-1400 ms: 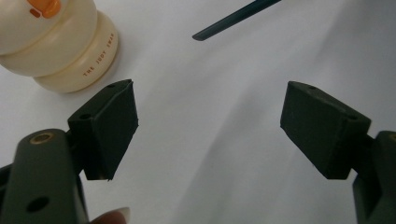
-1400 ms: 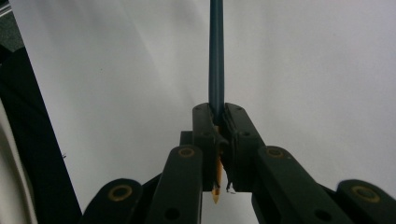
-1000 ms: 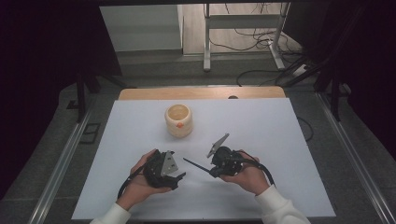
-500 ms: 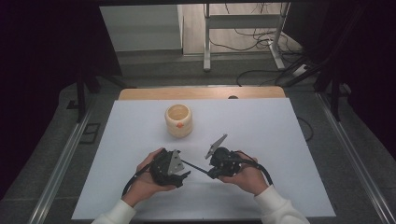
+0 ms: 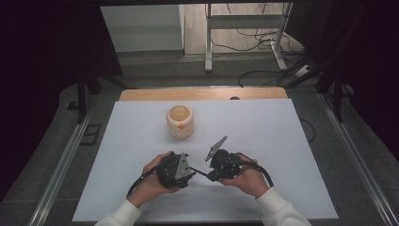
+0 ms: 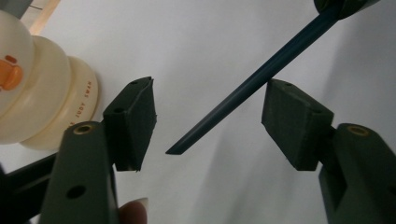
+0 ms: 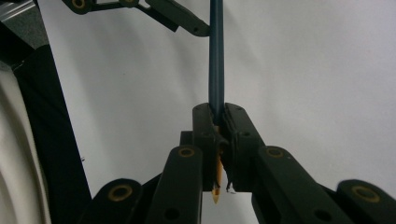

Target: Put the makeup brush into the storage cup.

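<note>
My right tongs (image 7: 218,140) are clamped tight on a dark blue pencil (image 7: 216,60), gripping it close to its sharpened end; the bare wood and the point poke out behind the pads toward me. From the grip the pencil runs straight away along the tongs' own line. Seen from above, its long axis lies nearly level across the desk (image 5: 282,132), the blunt end pointing toward nine o'clock, slightly up, at my left tongs (image 6: 208,121). Those stand wide open and hold nothing. The pencil's blunt end (image 6: 176,148) reaches into the gap between their pads, coming in from about one o'clock, touching neither pad as far as I can tell. Both tongs sit at the desk's near edge, around six o'clock. A cream pot (image 5: 179,121) stands well apart at twelve o'clock.
</note>
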`<action>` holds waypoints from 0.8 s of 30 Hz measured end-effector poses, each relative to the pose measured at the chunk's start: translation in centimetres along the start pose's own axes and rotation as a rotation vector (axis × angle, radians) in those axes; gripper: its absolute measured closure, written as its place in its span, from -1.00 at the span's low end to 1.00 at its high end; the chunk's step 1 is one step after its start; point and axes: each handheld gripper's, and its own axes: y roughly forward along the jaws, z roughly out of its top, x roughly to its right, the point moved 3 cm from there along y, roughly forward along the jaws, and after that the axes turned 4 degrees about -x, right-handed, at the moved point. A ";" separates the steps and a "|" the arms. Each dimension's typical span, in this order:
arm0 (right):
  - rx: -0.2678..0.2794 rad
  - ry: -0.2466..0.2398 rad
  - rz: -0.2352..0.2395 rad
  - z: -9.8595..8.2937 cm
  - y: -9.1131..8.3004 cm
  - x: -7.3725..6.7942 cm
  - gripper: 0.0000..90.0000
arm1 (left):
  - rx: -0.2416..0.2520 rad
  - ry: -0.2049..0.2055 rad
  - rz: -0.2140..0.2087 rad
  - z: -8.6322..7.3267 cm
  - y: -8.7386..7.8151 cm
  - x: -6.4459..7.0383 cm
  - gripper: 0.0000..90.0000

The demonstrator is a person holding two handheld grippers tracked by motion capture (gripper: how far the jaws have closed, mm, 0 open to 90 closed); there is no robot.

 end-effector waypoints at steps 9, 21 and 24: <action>0.018 -0.010 0.006 0.1 -0.1 -0.1 0.87 | -0.012 0.016 -0.044 -0.2 0.5 0.5 0.34; 0.127 0.030 -0.041 0.3 -1.7 0.4 0.60 | -0.042 0.144 -0.128 -0.3 0.2 1.5 0.86; 0.203 0.073 -0.073 0.4 -2.7 0.9 0.39 | -0.043 0.136 -0.132 -0.3 0.2 1.5 0.89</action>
